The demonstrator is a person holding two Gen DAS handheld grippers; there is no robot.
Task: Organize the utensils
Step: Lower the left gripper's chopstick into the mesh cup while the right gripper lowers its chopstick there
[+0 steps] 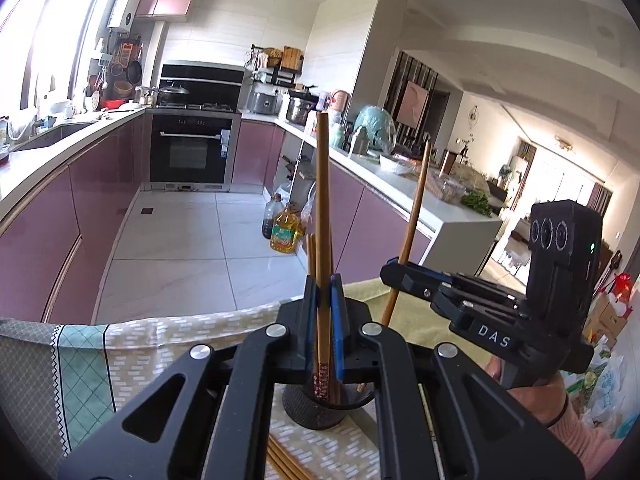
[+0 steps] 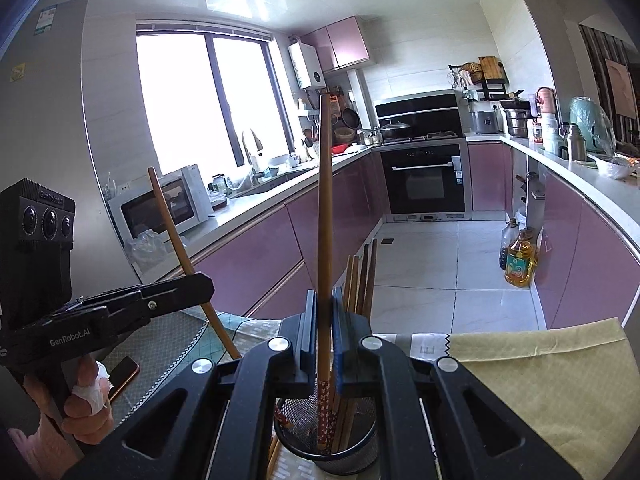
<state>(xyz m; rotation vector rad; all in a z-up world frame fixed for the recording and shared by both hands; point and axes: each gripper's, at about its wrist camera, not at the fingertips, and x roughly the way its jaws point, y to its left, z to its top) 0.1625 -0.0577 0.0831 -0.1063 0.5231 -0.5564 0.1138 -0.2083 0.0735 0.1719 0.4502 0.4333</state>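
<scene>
Wooden chopstick point(image 1: 322, 200) clamped in the left gripper point(image 1: 324, 300), another chopstick point(image 2: 325, 200) in the right gripper point(image 2: 324, 320), above the mesh holder point(image 2: 352, 456)

Both grippers black plastic, blue pads lining the fingers point(image 1: 339, 316), round silver pivot bolts on the linkage arms. Right gripper point(image 1: 394, 270) — white "DAS" lettering, three-lens camera block point(image 1: 560, 236), green indicator light. Left gripper point(image 2: 206, 280) marked "GenRobot.AI". Pink fuzzy sleeve point(image 1: 576, 432); white bandage on a finger point(image 2: 90, 394).
</scene>
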